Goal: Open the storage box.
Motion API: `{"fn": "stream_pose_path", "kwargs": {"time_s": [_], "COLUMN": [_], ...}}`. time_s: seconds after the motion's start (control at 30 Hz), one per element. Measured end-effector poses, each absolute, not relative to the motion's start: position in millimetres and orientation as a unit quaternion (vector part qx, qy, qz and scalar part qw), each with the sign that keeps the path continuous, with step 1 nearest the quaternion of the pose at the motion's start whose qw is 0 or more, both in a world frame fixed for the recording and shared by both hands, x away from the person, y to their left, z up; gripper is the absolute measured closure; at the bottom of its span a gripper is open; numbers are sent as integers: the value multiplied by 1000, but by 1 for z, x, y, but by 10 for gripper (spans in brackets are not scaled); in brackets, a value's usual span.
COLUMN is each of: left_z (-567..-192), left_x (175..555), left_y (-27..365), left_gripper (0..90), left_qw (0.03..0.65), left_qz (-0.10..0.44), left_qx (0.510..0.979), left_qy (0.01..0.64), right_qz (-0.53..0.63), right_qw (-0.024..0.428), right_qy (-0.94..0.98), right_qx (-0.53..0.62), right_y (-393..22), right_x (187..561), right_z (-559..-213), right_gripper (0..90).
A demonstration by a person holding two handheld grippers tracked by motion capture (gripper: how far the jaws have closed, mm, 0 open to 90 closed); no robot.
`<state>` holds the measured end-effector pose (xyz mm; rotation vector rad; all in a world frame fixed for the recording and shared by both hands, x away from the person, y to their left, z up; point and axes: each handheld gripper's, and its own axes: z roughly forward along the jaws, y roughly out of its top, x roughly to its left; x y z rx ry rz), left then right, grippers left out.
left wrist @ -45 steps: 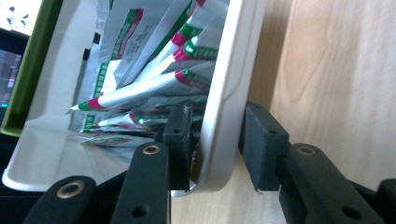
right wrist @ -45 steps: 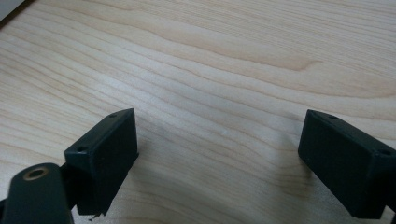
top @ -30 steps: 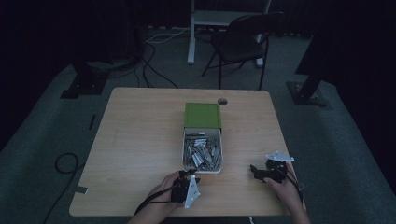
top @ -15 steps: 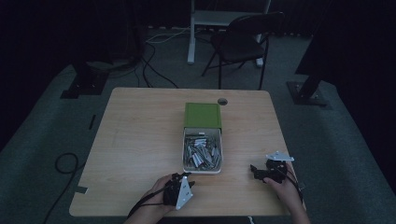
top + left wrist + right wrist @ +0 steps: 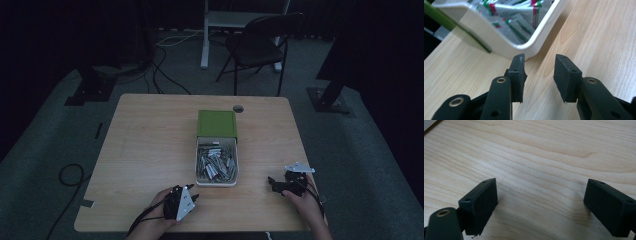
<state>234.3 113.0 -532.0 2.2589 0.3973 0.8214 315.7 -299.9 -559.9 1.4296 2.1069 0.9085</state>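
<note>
White tray (image 5: 524, 46) — beyond left tool (image 5: 540, 61)

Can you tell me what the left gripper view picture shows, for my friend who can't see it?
Two black jaws of the left gripper stand a little apart with nothing between them, just above a light wooden table. Right ahead is the rounded corner of a white tray full of small silvery packets.

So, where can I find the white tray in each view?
High view: tray at the table's centre, below the green box.
Left gripper view: tray at upper left, just beyond the claw.
Right gripper view: not in it.
Shared landmark: the wooden table.
</note>
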Motion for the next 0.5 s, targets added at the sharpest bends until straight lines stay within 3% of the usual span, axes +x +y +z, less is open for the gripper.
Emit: {"fn": "stream_pose_path", "kwargs": {"time_s": [0.5], "left_z": [-531], "left_x": [246], "left_y": [154], "left_gripper": [619], "left_qw": [364], "left_qz": [305], "left_qx": [848], "left_qy": [236], "right_qz": [328], "right_qw": [217], "right_qy": [761], "right_qx": [516], "right_y": [-300], "right_x": [316], "right_z": [-560], "right_gripper": [115]}}
